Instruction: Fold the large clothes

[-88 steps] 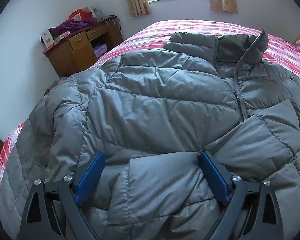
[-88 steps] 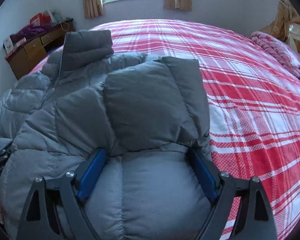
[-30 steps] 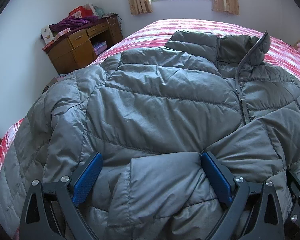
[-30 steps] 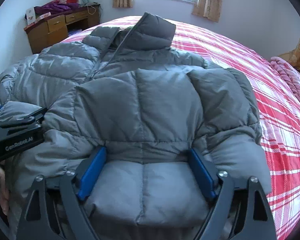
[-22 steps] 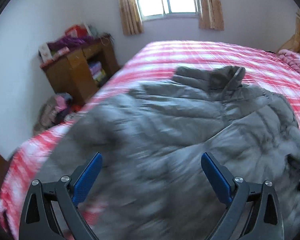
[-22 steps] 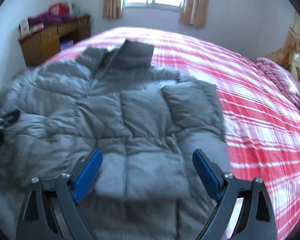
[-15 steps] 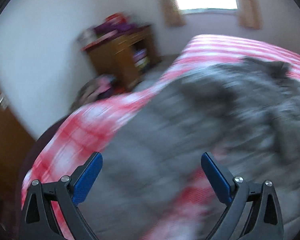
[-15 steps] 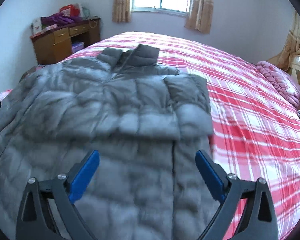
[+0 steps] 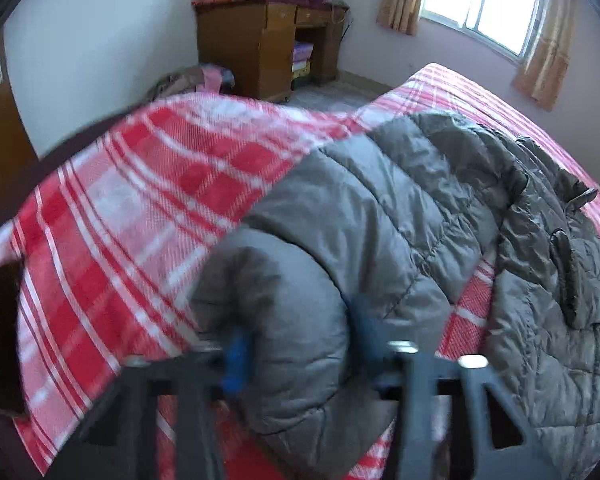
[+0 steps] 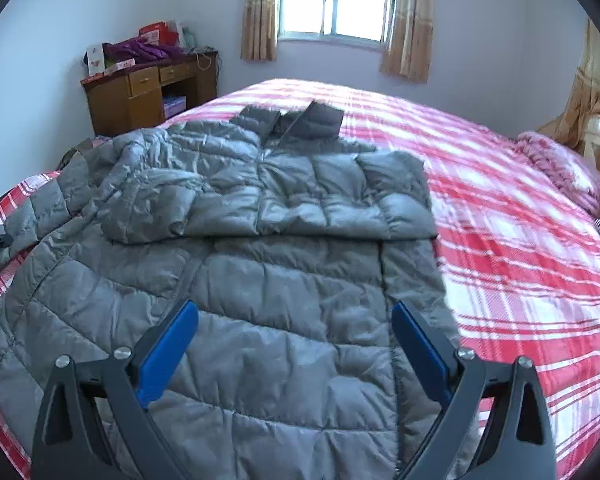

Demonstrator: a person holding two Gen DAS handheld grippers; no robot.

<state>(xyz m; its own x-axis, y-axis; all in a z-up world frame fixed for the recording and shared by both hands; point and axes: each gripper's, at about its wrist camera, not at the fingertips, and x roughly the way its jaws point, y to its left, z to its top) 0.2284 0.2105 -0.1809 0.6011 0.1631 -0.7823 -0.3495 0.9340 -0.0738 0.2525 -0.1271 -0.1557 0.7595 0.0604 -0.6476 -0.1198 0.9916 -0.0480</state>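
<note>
**Left sleeve in hand, ready to fold in**

The jacket [image 10: 260, 264] lies front up on the bed [image 10: 520, 240], collar at the far end, hem nearest the right claw. One sleeve [image 10: 380, 200] already lies folded across the chest, ahead of that claw.

The left claw [image 9: 296, 352] has its fingers drawn in around the puffy cuff of the other sleeve [image 9: 292, 320]; the view is blurred, but the cuff sits squeezed between them, so I judge it gripped. The sleeve runs ahead and to the right of it, toward the body.

The right claw [image 10: 296, 344] hovers wide open over the lower jacket, holding nothing.

Next, likely: carry the cuff rightward across the chest, lay it flat, let go.
</note>
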